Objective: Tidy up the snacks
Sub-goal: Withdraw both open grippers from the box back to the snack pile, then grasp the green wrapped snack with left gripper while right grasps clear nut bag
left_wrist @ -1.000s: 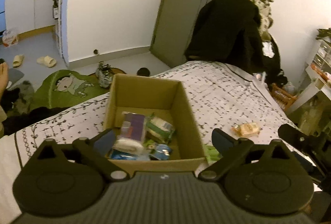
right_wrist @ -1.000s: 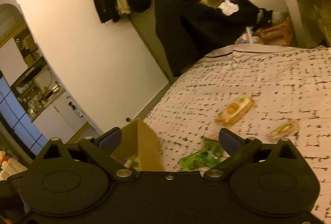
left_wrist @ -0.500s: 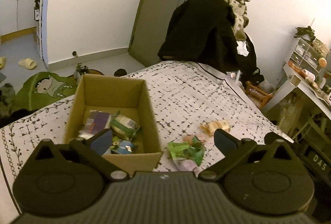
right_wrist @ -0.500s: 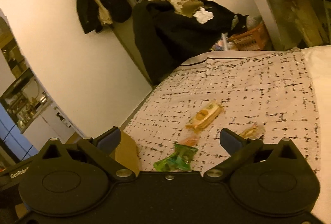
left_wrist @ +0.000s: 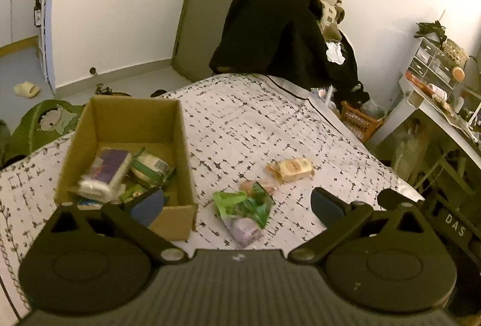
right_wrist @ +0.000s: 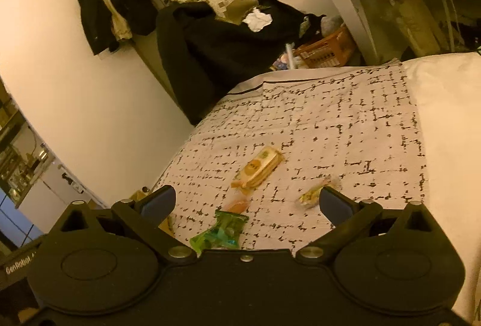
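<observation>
A cardboard box (left_wrist: 126, 118) stands on the patterned bedspread (left_wrist: 249, 127) and holds several snack packets, among them a purple-and-white pack (left_wrist: 105, 172). A green packet (left_wrist: 243, 207), a small orange packet (left_wrist: 249, 184) and a yellow bar (left_wrist: 293, 169) lie to the box's right. My left gripper (left_wrist: 237, 204) hovers open above the green packet, holding nothing. My right gripper (right_wrist: 245, 201) is open and empty over the green packet (right_wrist: 221, 231), the orange packet (right_wrist: 239, 202), the yellow bar (right_wrist: 258, 166) and a small yellow-green wrapper (right_wrist: 314, 192).
Dark coats (left_wrist: 279, 25) hang over the bed's far end by a door (left_wrist: 216, 1). A white desk with clutter (left_wrist: 433, 97) and an orange basket (left_wrist: 359, 121) stand to the right. A green rug (left_wrist: 45, 121) lies on the floor at left.
My left gripper has swung right, from over the box to above the green packet. The right gripper has also turned right, so the box nearly leaves its view and the loose snacks sit between its fingers.
</observation>
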A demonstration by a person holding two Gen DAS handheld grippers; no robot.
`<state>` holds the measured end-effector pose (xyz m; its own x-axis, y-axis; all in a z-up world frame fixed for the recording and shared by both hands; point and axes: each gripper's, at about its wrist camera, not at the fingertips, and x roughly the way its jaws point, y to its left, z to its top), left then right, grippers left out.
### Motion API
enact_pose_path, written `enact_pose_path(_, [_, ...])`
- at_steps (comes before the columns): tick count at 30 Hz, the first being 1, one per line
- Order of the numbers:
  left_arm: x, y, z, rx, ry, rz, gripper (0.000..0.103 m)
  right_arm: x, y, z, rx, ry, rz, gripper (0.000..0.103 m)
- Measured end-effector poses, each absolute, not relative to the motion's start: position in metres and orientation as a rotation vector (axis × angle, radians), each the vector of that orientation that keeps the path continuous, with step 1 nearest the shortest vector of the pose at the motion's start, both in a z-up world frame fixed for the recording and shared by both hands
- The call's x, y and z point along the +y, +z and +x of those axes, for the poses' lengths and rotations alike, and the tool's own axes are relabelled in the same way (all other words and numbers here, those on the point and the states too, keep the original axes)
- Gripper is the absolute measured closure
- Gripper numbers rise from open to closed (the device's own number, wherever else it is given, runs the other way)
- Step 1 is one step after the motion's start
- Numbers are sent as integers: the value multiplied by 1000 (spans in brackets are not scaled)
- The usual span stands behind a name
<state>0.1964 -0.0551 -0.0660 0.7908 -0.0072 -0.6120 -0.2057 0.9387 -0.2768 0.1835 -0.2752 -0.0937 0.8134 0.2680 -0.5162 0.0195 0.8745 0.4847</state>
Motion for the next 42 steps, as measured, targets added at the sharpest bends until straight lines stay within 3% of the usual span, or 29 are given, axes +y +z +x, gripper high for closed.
enact_pose_path(11, [-81, -80, 197, 654, 70, -354, 1, -292, -106, 194, 630, 52, 552, 1])
enact_pose_path(14, [-90, -85, 198, 652, 20, -370, 3, -293, -113, 202, 660, 48, 571, 12])
enact_pose_path(16, [-95, -88, 201, 646, 4, -353, 8, -295, -119, 208, 678, 52, 591, 19])
enact_pose_path(22, [-97, -108, 219, 670, 24, -393, 19, -298, -133, 222, 730, 9, 617, 20])
enact_pose_path(28, [-95, -124, 239, 660, 69, -407, 21, -297, -145, 236, 782, -13, 622, 21])
enact_pose_path(33, [-104, -133, 260, 661, 53, -353, 30, -301, -157, 256, 812, -25, 621, 25])
enact_pose_path(42, [-117, -163, 294, 703, 51, -265, 36, -298, -179, 279, 882, -31, 589, 31])
